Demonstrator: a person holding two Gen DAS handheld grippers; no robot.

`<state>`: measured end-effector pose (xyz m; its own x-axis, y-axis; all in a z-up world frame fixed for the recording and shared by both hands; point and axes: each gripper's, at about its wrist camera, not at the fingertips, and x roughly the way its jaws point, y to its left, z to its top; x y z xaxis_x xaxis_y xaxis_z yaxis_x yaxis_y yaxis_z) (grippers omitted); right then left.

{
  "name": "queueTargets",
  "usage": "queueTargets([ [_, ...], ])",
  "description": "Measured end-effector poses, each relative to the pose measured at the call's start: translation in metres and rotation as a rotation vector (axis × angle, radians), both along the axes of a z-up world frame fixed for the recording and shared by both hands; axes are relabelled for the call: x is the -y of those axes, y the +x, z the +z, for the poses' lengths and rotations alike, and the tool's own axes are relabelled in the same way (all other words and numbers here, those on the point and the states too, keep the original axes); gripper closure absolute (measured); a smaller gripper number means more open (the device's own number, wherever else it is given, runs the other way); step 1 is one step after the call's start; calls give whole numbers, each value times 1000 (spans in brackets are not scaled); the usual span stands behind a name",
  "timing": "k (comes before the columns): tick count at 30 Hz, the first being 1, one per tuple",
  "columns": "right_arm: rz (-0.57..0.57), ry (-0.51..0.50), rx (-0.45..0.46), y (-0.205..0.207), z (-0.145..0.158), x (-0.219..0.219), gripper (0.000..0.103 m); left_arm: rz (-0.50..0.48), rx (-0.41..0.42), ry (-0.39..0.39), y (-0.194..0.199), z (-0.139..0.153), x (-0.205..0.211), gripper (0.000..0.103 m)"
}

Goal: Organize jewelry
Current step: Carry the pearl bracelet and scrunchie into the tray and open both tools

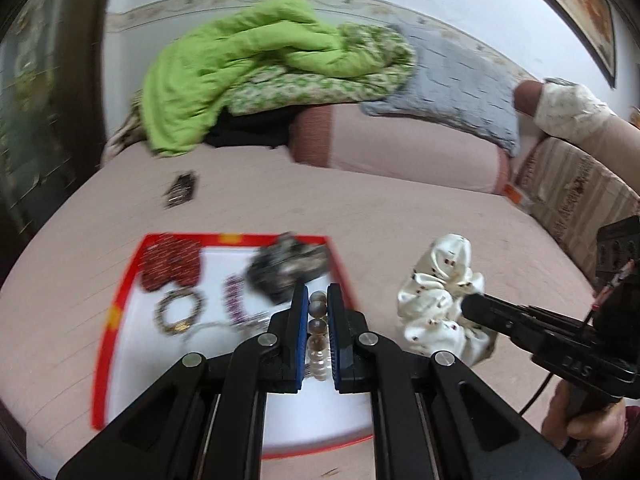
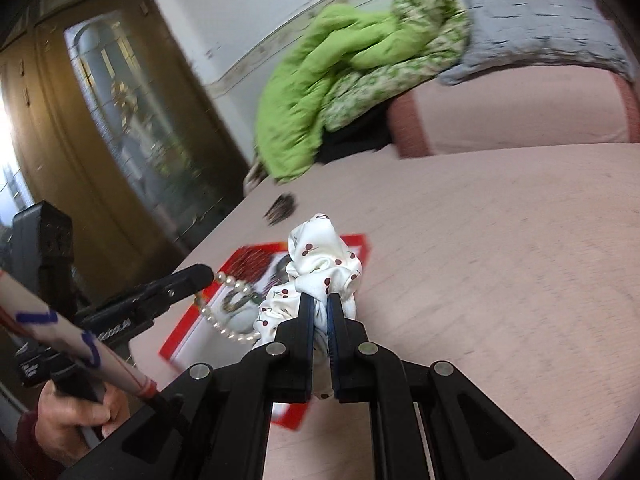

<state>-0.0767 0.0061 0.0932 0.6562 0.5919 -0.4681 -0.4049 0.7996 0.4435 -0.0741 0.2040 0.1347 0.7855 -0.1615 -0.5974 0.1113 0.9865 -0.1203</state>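
A pearl bracelet (image 1: pixel 318 334) is being pinched between the nearly closed fingers of the left gripper (image 1: pixel 318 300), above the white floor of a red-rimmed tray (image 1: pixel 120 304) lying on the pink bed (image 1: pixel 360 208). In the right wrist view the same bracelet (image 2: pixel 224 320) is being dangled as a loose loop from that left gripper (image 2: pixel 200 274). A white cherry-print scrunchie (image 2: pixel 324 268) is being clamped by the right gripper (image 2: pixel 319 306), its jaws drawn almost together on the bunched cloth, just beside the tray's right edge. Other beaded pieces are being kept in the tray: a dark red bead coil (image 1: pixel 170 262) and a small beaded ring (image 1: pixel 178 310).

The bracelet is judged light, slippery and limp; it is best taken across a few beads rather than at the string. The scrunchie is judged soft and springy, and any thick fold is being considered a safe hold.
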Motion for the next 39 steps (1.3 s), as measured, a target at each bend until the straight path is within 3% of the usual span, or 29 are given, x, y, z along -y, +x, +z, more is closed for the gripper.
queueTargets([
  [9, 116, -21, -62, -2, -14, -63, 95, 144, -55, -15, -18, -30, -65, 94],
  [19, 185, -90, -112, 2, -32, -121, 95, 209, -97, -54, -17, -48, -99, 94],
  [39, 167, -222, -184, 15, -65, -144, 93, 268, -235, -76, 8, -88, -124, 94],
])
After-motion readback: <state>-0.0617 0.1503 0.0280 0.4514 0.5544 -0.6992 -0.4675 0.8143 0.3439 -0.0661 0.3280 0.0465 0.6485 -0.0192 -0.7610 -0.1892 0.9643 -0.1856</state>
